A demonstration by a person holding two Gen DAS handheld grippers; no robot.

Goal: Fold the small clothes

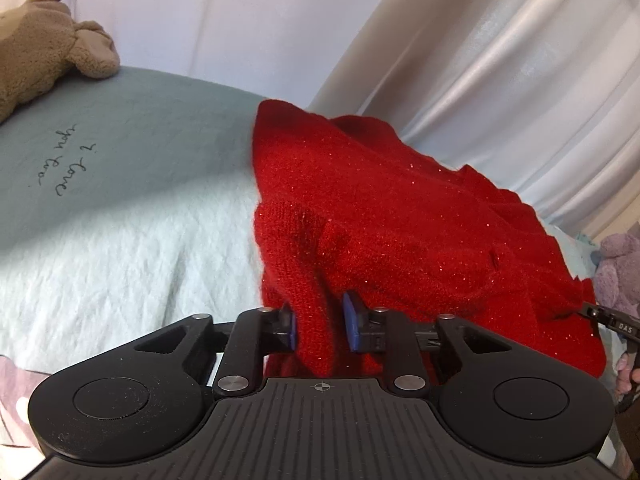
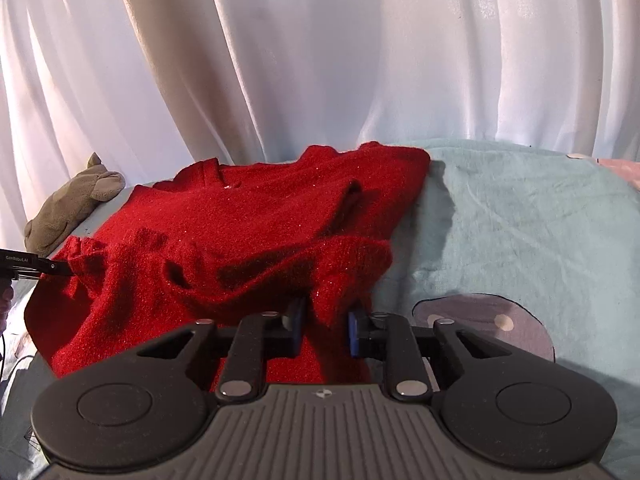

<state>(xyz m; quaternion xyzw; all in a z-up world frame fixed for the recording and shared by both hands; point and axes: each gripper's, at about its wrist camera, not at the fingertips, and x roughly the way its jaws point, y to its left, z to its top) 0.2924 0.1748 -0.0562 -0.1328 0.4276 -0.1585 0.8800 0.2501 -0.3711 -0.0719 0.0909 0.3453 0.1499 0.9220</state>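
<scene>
A small red glittery knit sweater [image 1: 380, 216] lies on a pale green bedsheet [image 1: 120, 240]. My left gripper [image 1: 320, 326] is shut on a fold of the sweater's near edge, the knit bunched between its blue pads. In the right wrist view the same sweater [image 2: 240, 224] is spread out, and my right gripper [image 2: 324, 328] is shut on another fold of its near edge. The left gripper's tip [image 2: 56, 267] shows at the far left holding the sweater's corner. The right gripper's tip [image 1: 592, 314] shows at the right edge of the left wrist view.
A beige plush toy [image 1: 44, 48] lies at the bed's far left; it also shows in the right wrist view [image 2: 68, 208]. A purple plush toy [image 1: 620, 272] sits at the right. White curtains [image 2: 320, 52] hang behind the bed. Handwriting [image 1: 68, 160] is printed on the sheet.
</scene>
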